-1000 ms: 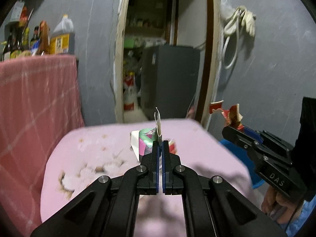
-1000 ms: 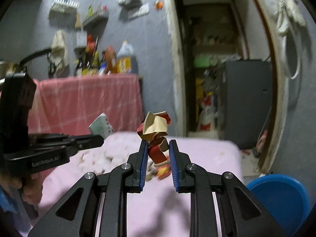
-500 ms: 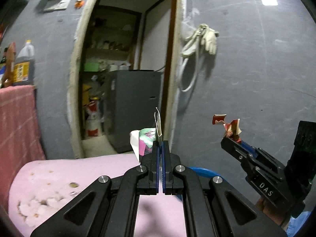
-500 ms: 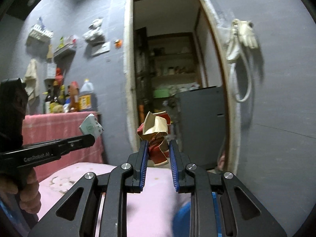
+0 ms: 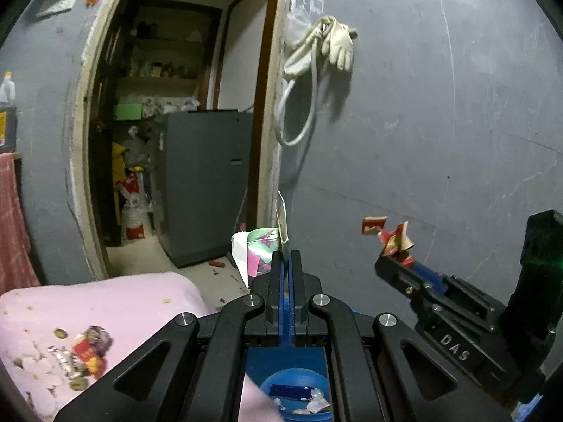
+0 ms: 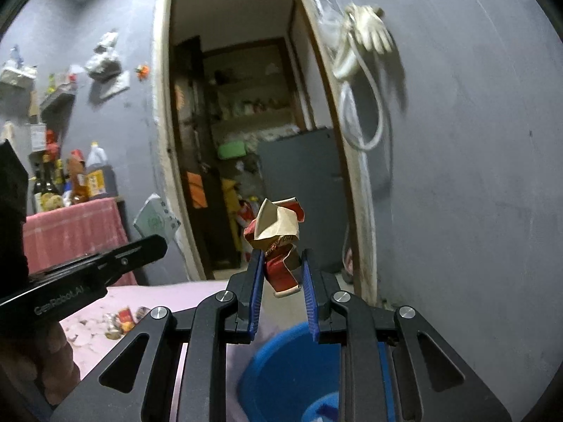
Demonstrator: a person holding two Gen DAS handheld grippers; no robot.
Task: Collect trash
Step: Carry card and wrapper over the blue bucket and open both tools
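My left gripper (image 5: 285, 260) is shut on a flat white, green and pink wrapper (image 5: 258, 249), held in the air. It also shows in the right wrist view (image 6: 156, 219). My right gripper (image 6: 280, 267) is shut on a crumpled red and tan wrapper (image 6: 276, 242), also seen in the left wrist view (image 5: 390, 237). A blue bucket (image 6: 295, 369) with some scraps inside (image 5: 299, 395) stands below both grippers. More trash (image 5: 82, 351) lies on the pink table (image 5: 123, 302).
An open doorway (image 5: 169, 140) with a grey cabinet (image 5: 207, 183) lies ahead. A grey wall with hanging gloves and hose (image 5: 316, 56) is to the right. Bottles (image 6: 70, 179) stand on a red-clothed shelf at the left.
Both grippers have swung right, away from over the pink table to above the blue bucket, each still holding its wrapper.
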